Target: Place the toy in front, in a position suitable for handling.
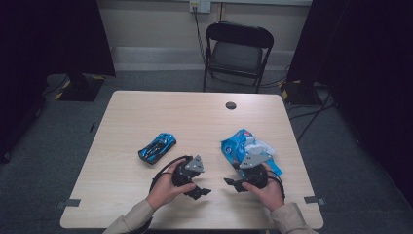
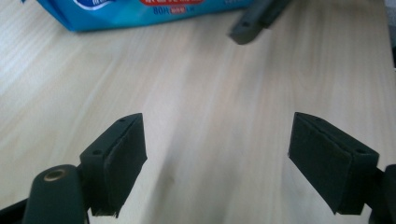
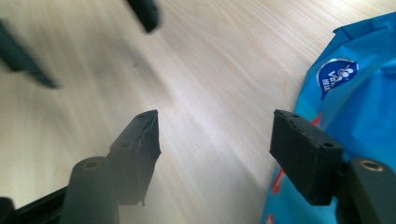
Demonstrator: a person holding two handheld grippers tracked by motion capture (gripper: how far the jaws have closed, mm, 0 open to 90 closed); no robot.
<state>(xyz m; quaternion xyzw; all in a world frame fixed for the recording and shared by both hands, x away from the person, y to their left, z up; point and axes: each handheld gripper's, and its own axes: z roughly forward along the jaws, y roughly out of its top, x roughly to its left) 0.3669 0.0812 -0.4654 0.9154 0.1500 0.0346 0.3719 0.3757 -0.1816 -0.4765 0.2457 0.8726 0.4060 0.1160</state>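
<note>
While both grippers (image 1: 200, 191) (image 1: 233, 184) gape empty, crinkly blue packet (image 1: 238, 146) lies on pale woodgrain table (image 1: 195, 117).

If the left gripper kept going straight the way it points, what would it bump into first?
Probably the other gripper's finger, just past bare table. The blue packet lies farther on, off to one side. Depth is hard to judge.

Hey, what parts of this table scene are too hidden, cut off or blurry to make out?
- Blue packet: near end covered by the right gripper, high view.
- Packet lettering: cut by the top edge, left gripper view.
- Toy car: details too small, high view.
- Dark jaws at top: blurred, right gripper view.
</note>
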